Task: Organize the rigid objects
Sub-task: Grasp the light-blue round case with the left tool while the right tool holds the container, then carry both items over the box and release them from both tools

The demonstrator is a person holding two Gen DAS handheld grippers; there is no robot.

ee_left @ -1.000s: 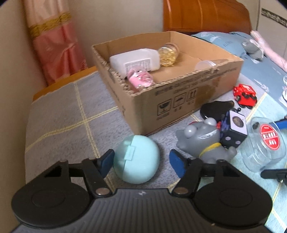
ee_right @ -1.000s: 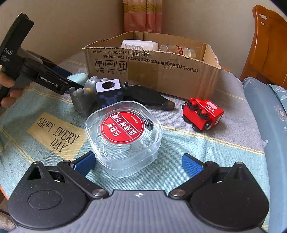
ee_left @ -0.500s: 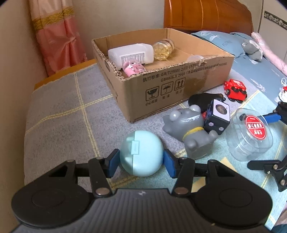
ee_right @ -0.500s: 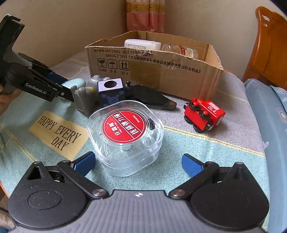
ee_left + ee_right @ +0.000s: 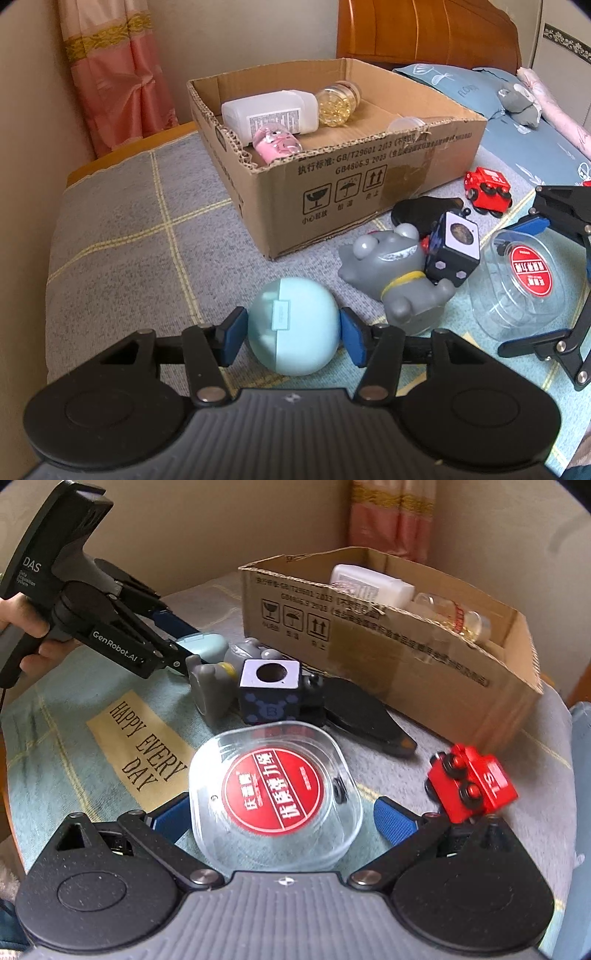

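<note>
My left gripper (image 5: 291, 334) is shut on a round pale-blue case (image 5: 292, 326) and holds it above the grey cloth; the case also shows in the right wrist view (image 5: 201, 645). My right gripper (image 5: 277, 819) is open, its blue pads on either side of a clear plastic box with a red label (image 5: 275, 799), which also shows in the left wrist view (image 5: 524, 284). An open cardboard box (image 5: 369, 192) holds a white bottle (image 5: 269, 114), a jar of yellow beads (image 5: 338, 103) and a pink item (image 5: 277, 146).
A grey hippo toy (image 5: 395, 277), a dark cube (image 5: 452, 249), a flat black item (image 5: 421, 210) and a red toy train (image 5: 487, 190) lie in front of the box. A curtain (image 5: 114, 74) and a wall stand on the left, a bed on the right.
My left gripper closed on the pale-blue case and lifted it back from the cloth. My right gripper moved in and turned, so the clear box lies between its open fingers.
</note>
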